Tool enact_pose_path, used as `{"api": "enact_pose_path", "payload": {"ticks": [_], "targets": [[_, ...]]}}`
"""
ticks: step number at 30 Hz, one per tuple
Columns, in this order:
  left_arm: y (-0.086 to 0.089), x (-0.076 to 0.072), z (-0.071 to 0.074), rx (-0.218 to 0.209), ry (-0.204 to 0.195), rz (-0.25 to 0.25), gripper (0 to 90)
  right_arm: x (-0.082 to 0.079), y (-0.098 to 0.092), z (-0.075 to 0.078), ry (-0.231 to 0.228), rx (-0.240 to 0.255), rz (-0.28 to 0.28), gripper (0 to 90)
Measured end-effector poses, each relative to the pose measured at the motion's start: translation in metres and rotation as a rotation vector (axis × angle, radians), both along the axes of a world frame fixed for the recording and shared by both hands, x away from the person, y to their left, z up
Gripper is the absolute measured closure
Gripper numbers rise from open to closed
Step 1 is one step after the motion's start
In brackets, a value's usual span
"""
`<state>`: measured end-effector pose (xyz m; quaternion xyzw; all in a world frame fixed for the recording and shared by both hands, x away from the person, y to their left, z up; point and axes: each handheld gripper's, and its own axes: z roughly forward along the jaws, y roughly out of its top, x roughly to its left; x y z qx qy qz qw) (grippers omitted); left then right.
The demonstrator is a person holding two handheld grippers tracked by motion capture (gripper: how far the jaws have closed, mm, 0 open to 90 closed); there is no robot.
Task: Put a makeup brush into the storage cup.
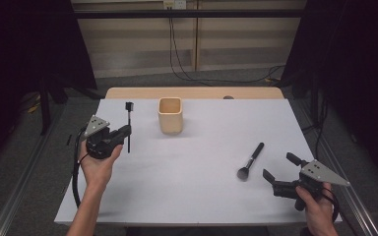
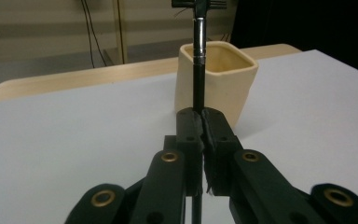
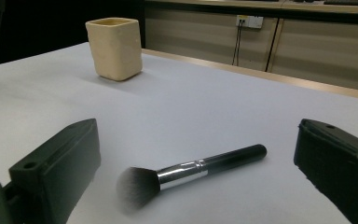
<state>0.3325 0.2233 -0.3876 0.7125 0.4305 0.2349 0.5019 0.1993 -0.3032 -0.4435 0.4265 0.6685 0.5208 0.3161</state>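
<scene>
My left gripper (image 1: 126, 132) is shut on a thin black comb-tipped brush (image 1: 128, 123) and holds it upright above the table's left side. In the left gripper view the jaws (image 2: 203, 123) pinch the brush handle (image 2: 199, 46), with the cream square cup (image 2: 228, 79) just behind it. The cup (image 1: 170, 115) stands at the back centre. A black powder brush (image 1: 251, 160) lies flat on the right, bristles toward the person. My right gripper (image 1: 281, 167) is open just right of it. In the right gripper view that powder brush (image 3: 191, 170) lies between the wide-apart jaws (image 3: 196, 128), untouched, and the cup (image 3: 115, 46) stands farther off.
A white sheet (image 1: 202, 147) covers the table, with a strip of bare wood (image 1: 192, 93) along the far edge. A small dark spot (image 1: 228, 97) sits on that strip. Cables (image 1: 177, 64) trail on the floor behind, and metal rails run along both sides.
</scene>
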Motion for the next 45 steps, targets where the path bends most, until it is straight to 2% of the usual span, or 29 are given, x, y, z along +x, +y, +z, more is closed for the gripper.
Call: {"api": "enact_pose_path", "payload": {"ticks": [10,11,13,17,23,28,30,31,39,45], "targets": [[-0.005,-0.002,0.008,-0.021,-0.041,-0.015,86.3,0.001,0.0,0.0,-0.003,0.0,0.001,0.0],[-0.006,-0.002,0.009,-0.021,-0.041,-0.028,86.3,0.001,0.0,0.0,-0.003,0.001,0.001,0.0],[-0.012,-0.004,0.013,0.013,-0.058,-0.04,86.2,0.001,0.0,0.0,-0.004,0.002,0.0,0.0],[-0.021,-0.004,0.019,-0.009,-0.079,-0.068,86.3,0.001,0.0,0.0,-0.001,0.003,0.001,0.0],[-0.037,-0.001,0.024,0.001,-0.088,-0.101,86.2,0.001,0.0,0.0,-0.002,-0.002,0.004,0.0],[-0.046,0.004,0.028,-0.031,-0.08,-0.123,86.2,0.0,0.0,0.0,0.0,0.002,0.0,0.0],[-0.049,0.007,0.031,-0.027,-0.067,-0.143,86.3,0.0,0.0,0.0,-0.001,-0.004,0.004,0.0],[-0.051,0.008,0.032,-0.015,-0.071,-0.141,86.2,0.001,0.0,0.0,-0.003,-0.007,0.008,0.0],[-0.061,0.017,0.042,-0.051,-0.081,-0.146,86.2,0.0,-0.001,0.0,-0.001,-0.004,0.003,0.0],[-0.063,0.026,0.042,-0.086,-0.081,-0.109,86.2,0.0,-0.001,0.0,0.002,-0.001,0.004,0.0]]}}
